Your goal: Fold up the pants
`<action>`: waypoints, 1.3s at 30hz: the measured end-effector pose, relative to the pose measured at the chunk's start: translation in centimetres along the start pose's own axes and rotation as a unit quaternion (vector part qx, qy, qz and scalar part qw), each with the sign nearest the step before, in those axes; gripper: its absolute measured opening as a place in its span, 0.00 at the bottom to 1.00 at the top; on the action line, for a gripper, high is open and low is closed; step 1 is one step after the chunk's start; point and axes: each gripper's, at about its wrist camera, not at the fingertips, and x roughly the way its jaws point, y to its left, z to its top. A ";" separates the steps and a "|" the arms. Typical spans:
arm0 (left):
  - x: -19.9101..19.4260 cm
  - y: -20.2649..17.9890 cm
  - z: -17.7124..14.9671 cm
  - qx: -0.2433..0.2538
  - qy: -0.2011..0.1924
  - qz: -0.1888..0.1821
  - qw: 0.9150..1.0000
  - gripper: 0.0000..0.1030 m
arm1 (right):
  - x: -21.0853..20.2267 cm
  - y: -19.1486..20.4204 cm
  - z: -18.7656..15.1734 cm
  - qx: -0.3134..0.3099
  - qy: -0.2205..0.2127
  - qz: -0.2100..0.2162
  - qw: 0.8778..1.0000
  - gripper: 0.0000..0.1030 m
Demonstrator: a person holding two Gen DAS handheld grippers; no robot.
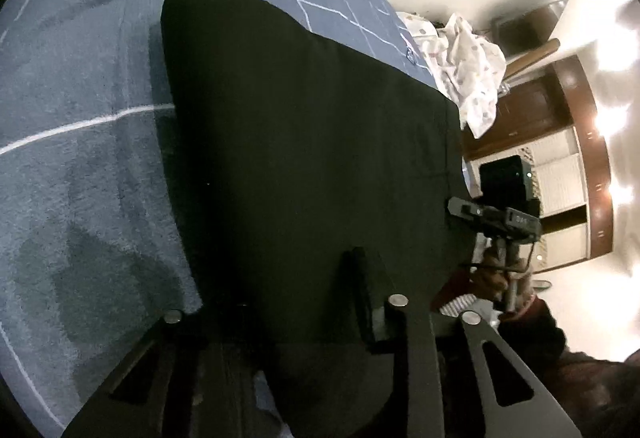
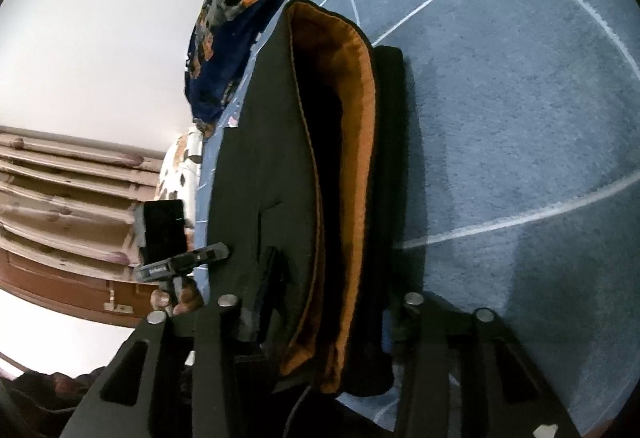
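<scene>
The pants [image 1: 304, 158] are black with an orange lining [image 2: 352, 166] showing inside an open end. They lie folded into a thick, layered rectangle, flat on the grey-blue blanket [image 1: 80, 118] with white lines.

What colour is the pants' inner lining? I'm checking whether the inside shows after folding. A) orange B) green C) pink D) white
A: in the right wrist view the pants gape open at the edge, showing an orange lining against the dark outer cloth, on the blue bedspread.
</scene>
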 end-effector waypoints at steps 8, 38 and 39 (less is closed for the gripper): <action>-1.3 -2.0 -0.9 0.025 -0.049 0.036 0.998 0.15 | -0.5 1.5 -0.3 -0.009 -0.027 0.026 0.999 0.26; -4.2 2.1 -1.1 -0.015 -0.057 0.047 0.997 0.37 | 5.8 4.0 -0.4 -0.005 0.007 0.023 1.000 0.34; -4.0 2.0 -1.1 -0.013 -0.061 0.052 0.997 0.37 | 6.1 4.1 -0.4 -0.006 0.010 0.023 1.000 0.33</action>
